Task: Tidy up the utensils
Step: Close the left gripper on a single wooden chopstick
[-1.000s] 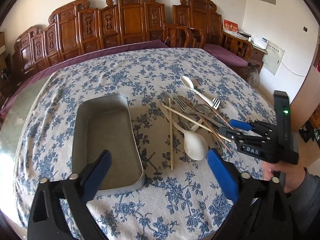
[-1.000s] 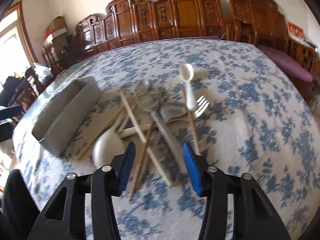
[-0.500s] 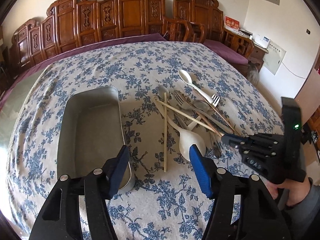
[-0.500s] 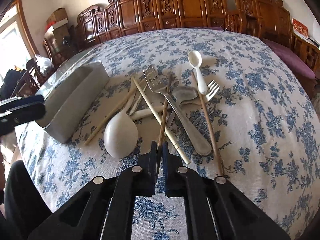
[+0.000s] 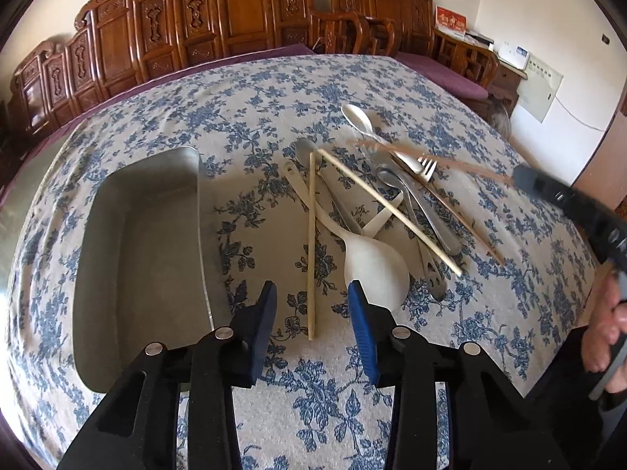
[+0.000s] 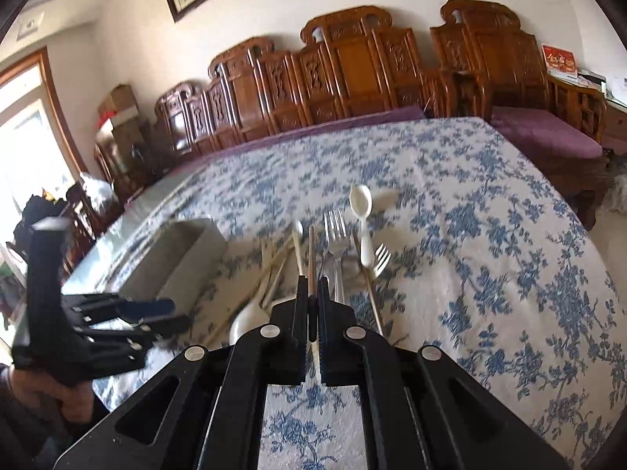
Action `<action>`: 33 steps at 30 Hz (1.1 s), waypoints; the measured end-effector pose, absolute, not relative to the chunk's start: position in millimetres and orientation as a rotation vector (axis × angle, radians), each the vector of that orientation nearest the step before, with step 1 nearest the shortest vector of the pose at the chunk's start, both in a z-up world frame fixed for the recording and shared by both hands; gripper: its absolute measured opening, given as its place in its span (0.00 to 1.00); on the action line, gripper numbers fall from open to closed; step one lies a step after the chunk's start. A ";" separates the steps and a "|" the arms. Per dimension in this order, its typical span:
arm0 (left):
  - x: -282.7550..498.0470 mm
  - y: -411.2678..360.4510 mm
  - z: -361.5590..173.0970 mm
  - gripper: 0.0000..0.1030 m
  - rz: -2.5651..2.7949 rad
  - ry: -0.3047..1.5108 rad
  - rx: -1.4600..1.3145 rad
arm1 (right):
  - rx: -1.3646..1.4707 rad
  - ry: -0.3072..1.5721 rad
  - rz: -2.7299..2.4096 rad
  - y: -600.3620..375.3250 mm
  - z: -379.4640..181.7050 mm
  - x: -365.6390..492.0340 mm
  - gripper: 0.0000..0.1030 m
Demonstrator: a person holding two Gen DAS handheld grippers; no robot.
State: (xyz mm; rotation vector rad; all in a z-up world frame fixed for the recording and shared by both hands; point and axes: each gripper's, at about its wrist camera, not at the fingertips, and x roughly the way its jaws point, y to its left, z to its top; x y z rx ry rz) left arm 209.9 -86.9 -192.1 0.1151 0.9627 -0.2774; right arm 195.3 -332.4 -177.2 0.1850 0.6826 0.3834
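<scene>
Right gripper (image 6: 312,293), black fingers pinching a slim brown chopstick (image 6: 312,256) at centre frame; left gripper (image 5: 312,307) spread beside a rectangular metal tray (image 5: 137,243), lower left.

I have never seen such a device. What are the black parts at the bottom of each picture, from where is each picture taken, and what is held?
They are two hand-held grippers, each with a camera looking along its fingers. One picture comes from the left gripper, which is open above the tablecloth beside a metal tray. The other comes from the right gripper, shut on a brown chopstick. On the cloth lie a white ladle, pale chopsticks, forks and spoons.
</scene>
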 end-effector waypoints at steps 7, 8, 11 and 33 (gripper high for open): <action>229.0 -97.9 -206.8 0.23 -0.285 1.002 0.141 | 0.184 0.669 0.349 -338.9 -176.9 197.8 0.05; 231.5 -98.3 -209.3 0.21 -0.287 1.012 0.137 | 0.183 0.671 0.347 -339.4 -177.5 198.4 0.05; 237.0 -101.0 -215.7 0.19 -0.287 1.030 0.146 | 0.179 0.675 0.343 -339.5 -179.2 199.6 0.05; 227.5 -102.2 -215.7 0.04 -0.264 1.037 0.186 | 0.166 0.675 0.359 -328.5 -180.6 201.3 0.05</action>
